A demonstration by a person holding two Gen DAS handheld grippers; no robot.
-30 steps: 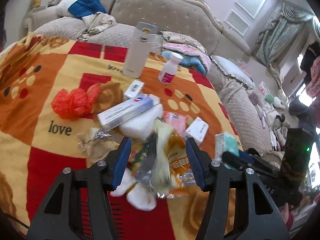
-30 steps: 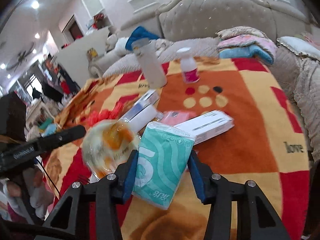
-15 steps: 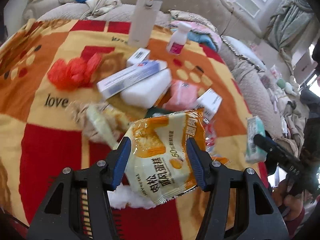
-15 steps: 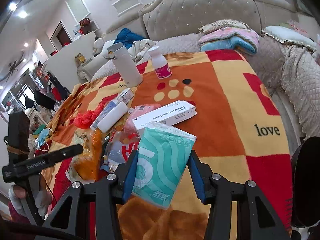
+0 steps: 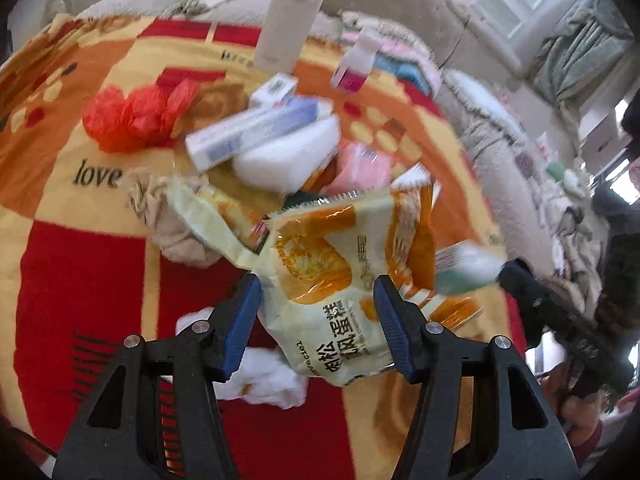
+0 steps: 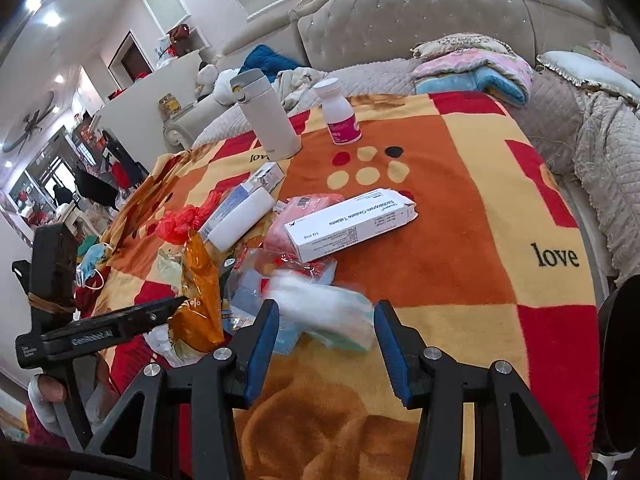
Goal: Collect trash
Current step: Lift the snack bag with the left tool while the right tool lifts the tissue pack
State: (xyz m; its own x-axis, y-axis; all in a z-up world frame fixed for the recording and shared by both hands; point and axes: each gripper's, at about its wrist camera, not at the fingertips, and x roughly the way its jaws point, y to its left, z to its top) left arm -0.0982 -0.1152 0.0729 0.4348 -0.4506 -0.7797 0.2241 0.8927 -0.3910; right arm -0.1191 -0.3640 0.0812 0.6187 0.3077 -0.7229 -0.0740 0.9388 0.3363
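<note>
A cream and orange snack packet hangs between the blue pads of my left gripper, which is shut on it above the trash pile. The right wrist view shows the same packet dangling at the left gripper. My right gripper is shut on a teal tissue pack, which is blurred and tipped forward between the pads. In the pile lie a red plastic bag, a long toothpaste box, a white foam block, a pink packet and crumpled tissue.
A patterned blanket covers the table. A white flask and a pink-labelled bottle stand at its far edge, with a white tablet box nearer. A beige sofa lies behind, and a black object is at the right edge.
The snack packet has turned from edge-on to face-on in the left jaws, which have dropped closer to the pile. The tissue pack stood upright in the right jaws and now tips forward, blurred.
</note>
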